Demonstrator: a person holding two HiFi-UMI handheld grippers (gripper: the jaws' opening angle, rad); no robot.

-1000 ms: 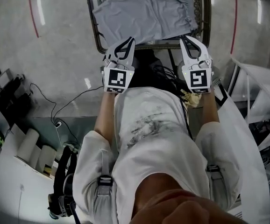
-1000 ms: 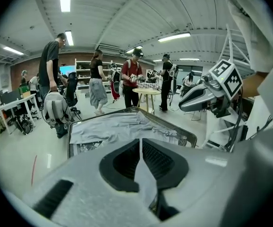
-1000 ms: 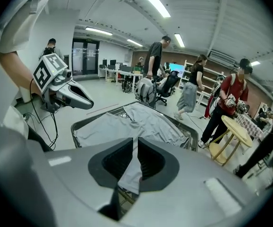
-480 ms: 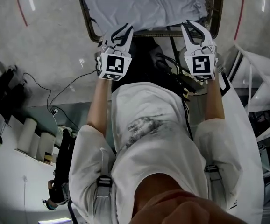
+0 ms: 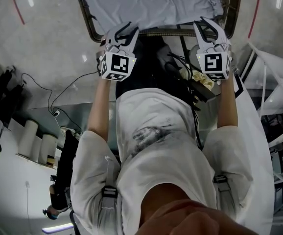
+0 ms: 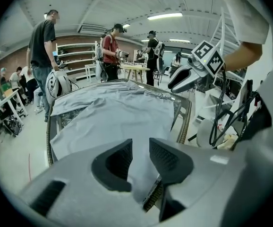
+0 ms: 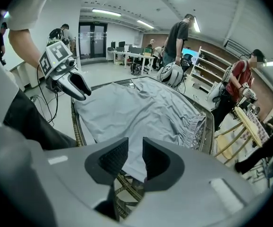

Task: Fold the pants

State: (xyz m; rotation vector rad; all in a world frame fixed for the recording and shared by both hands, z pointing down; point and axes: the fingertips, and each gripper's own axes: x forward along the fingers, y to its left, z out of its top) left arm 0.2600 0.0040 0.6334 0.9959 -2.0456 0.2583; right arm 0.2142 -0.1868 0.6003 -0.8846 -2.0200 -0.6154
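Both my left gripper (image 6: 140, 145) and right gripper (image 7: 135, 145) have just been opening, jaws apart, empty. Grey pants (image 6: 113, 112) lie just beyond them.

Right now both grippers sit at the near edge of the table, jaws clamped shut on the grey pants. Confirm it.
Wrong on the jaws. The left gripper and right gripper do sit at the near edge of the table, but their jaws stand apart and have just been opening. The grey pants show in each gap, unpinched. Each gripper view shows it.
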